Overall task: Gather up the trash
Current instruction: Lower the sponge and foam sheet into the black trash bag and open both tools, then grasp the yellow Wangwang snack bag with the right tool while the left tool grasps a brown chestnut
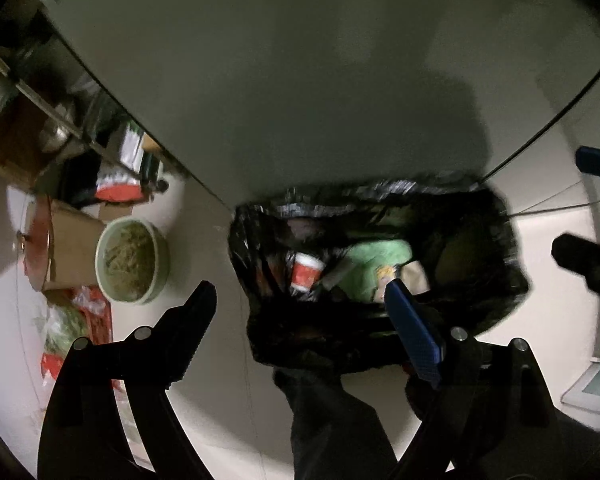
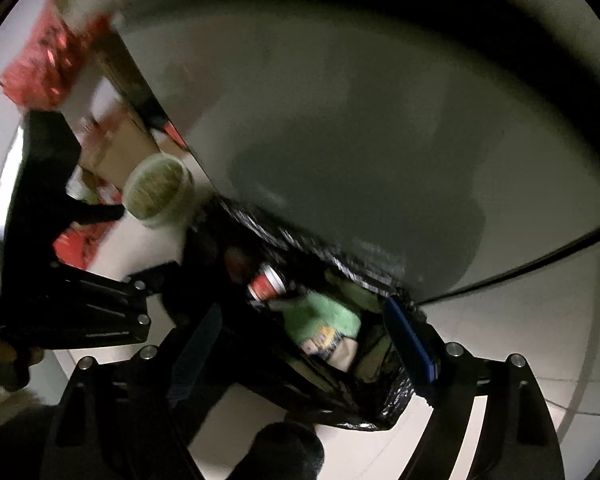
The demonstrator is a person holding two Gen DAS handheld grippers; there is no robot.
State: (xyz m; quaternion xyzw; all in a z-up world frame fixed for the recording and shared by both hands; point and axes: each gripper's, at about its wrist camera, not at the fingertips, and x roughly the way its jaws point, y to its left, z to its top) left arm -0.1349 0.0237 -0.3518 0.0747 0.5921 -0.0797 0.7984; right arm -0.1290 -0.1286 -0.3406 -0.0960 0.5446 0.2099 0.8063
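black trash bag (image 1: 380, 320) on pale floor (image 1: 220, 400), against grey wall, mouth open. thin, soft, crinkly film; likely light but saggy, tears easily. best hold: gathered rim, not belly. inside: one red-white cup (image 1: 306, 272), one green wrapper (image 1: 374, 258), some paper scraps. left of bag: one green bowl (image 1: 132, 260) of food waste, one cardboard box (image 1: 76, 248), red wrappers, count unclear. left gripper (image 1: 296, 308) fingers spread wide, empty, near bag rim. right gripper (image 2: 300, 348) fingers spread, straddling bag mouth, pinching nothing.
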